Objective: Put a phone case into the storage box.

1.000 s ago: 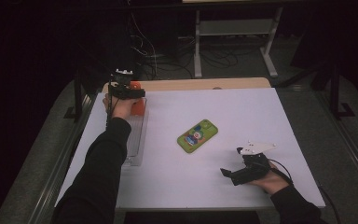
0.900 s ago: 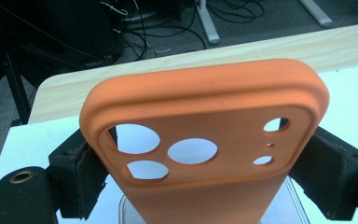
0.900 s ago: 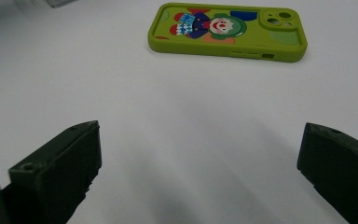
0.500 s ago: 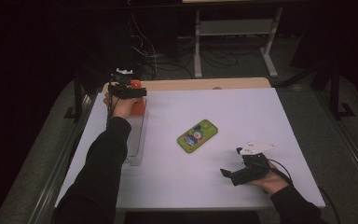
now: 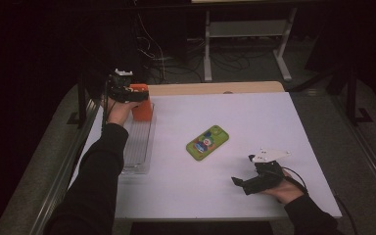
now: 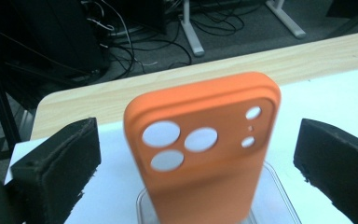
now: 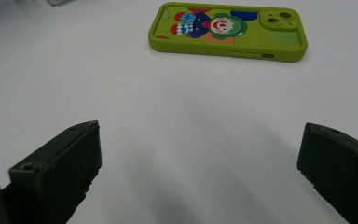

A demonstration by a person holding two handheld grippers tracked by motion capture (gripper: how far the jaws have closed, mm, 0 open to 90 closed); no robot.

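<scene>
Orange phone case (image 6: 205, 154) stands upright at the far end of the clear slotted rack (image 5: 136, 152) along the table's left side, and the left gripper (image 5: 127, 94) sits around it with its jaws spread as wide as they go, both pads clear of the case's edges, so nothing is held there. Judging by that, placing this case in the rack looks finished, and the hand only needs to pull away. Toward the middle of the white table (image 5: 254, 117) lies the green phone case (image 5: 207, 142), flat with its cartoon print facing up, untouched and well apart from the rack; it appears to be the piece left to move. At the right, the right gripper (image 5: 242, 183) rests low near the table's near edge, jaws wide open and empty, pointed toward the green case without reaching it. Compared with the earlier frames, the left gripper's jaws have just been opening, with the orange case between them but released, and the left hand has lifted slightly off it; the right hand and the green case lie where they were.
</scene>
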